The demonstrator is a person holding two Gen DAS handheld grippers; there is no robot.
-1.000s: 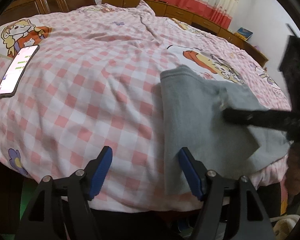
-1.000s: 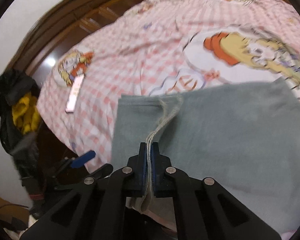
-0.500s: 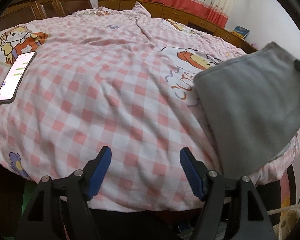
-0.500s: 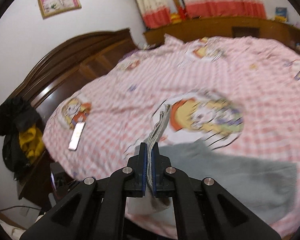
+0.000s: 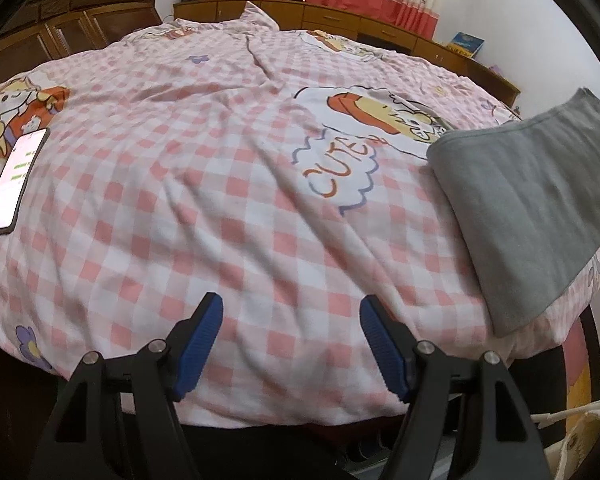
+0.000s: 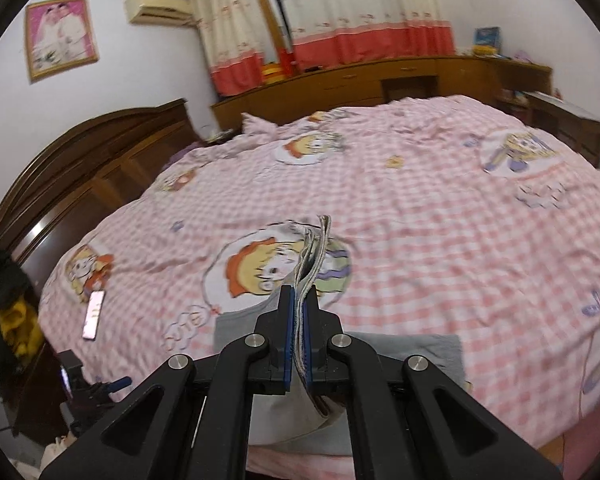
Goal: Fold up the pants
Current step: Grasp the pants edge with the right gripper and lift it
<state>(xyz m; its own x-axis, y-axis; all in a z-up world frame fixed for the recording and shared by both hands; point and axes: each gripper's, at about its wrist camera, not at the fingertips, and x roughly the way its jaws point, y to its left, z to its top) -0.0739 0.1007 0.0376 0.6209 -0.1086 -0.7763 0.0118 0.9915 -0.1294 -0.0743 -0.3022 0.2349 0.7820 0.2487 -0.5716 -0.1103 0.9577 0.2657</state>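
The grey pants (image 5: 528,208) are partly lifted at the right of the pink checked bed (image 5: 204,184), one end raised in the air and the rest draped to the bed's front edge. My right gripper (image 6: 299,320) is shut on a stack of the pants' layered edges (image 6: 312,256), with more grey cloth (image 6: 420,346) lying below it. My left gripper (image 5: 290,344) is open and empty, low over the bed's front edge, well left of the pants.
A phone (image 5: 16,178) lies lit on the bed at the far left; it also shows in the right wrist view (image 6: 94,314). A dark wooden headboard (image 6: 80,168) and low cabinets (image 6: 380,84) border the bed. A black and yellow garment (image 6: 4,312) hangs at left.
My right gripper has lifted the held pants edge up and to the right, so the cloth rose off the bed. The left gripper stayed open in nearly the same place.
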